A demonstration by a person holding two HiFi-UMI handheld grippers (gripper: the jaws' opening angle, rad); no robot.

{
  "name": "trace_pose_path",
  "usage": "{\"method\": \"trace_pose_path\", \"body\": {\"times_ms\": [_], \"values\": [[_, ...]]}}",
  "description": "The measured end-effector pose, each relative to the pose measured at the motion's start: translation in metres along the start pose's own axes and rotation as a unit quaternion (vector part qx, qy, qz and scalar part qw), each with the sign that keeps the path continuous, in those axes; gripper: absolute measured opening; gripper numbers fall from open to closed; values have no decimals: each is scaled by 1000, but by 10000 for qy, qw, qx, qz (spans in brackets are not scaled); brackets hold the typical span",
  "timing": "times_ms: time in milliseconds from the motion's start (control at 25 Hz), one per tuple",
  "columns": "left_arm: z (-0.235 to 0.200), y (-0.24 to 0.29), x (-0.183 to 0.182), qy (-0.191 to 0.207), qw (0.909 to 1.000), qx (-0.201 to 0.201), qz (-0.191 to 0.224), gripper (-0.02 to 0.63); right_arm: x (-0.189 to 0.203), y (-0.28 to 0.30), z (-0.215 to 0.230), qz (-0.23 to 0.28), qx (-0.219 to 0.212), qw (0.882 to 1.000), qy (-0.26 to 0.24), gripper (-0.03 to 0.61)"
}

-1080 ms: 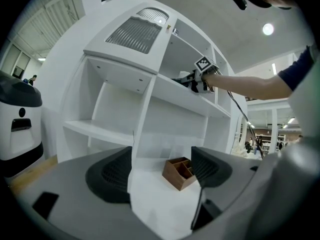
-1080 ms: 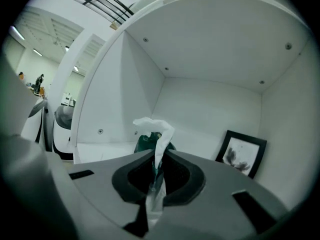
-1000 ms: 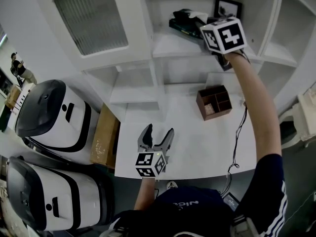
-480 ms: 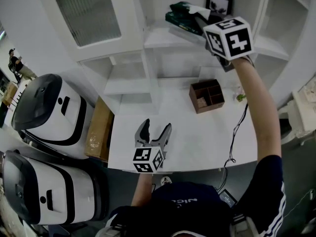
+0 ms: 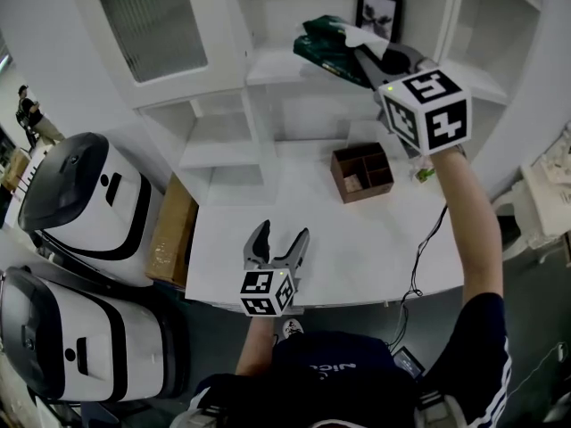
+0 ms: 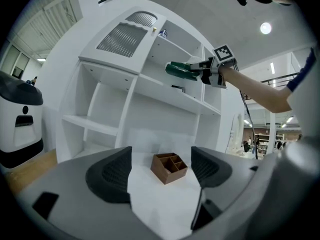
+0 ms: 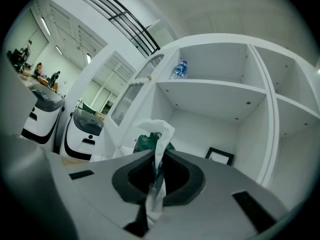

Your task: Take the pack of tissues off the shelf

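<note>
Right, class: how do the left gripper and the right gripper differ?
The left gripper has its jaws apart; the right gripper is shut.
The left gripper holds nothing; the right gripper pinches the green pack of tissues.
The left gripper hangs over the white table; the right gripper is up by the shelf.
Both carry marker cubes.

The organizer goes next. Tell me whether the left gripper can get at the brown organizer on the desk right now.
Probably yes. The left gripper hangs open and empty, aimed at the brown organizer, with only bare desk between them.
</note>
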State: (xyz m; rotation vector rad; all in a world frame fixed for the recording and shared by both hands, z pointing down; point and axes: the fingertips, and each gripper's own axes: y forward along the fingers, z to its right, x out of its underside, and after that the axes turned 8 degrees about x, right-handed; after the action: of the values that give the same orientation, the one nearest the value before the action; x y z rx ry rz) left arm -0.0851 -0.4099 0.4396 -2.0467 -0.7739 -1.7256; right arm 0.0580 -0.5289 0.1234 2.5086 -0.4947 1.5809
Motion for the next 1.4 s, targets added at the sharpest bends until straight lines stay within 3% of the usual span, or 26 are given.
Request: {"method": "trace_pose_path", "body": {"times_ms": [440, 1040, 1400], "values": [[23, -8, 12, -96, 9999, 49, -100, 370, 21, -54, -8, 248, 53, 9991, 351, 14], [39, -20, 35, -17, 9991, 1, -430, 370, 100, -99, -43, -95, 307, 9981, 522, 14], [38, -32, 35, 53, 9993, -86, -366, 370, 145, -117, -69, -474, 358, 9957, 718, 14]]}}
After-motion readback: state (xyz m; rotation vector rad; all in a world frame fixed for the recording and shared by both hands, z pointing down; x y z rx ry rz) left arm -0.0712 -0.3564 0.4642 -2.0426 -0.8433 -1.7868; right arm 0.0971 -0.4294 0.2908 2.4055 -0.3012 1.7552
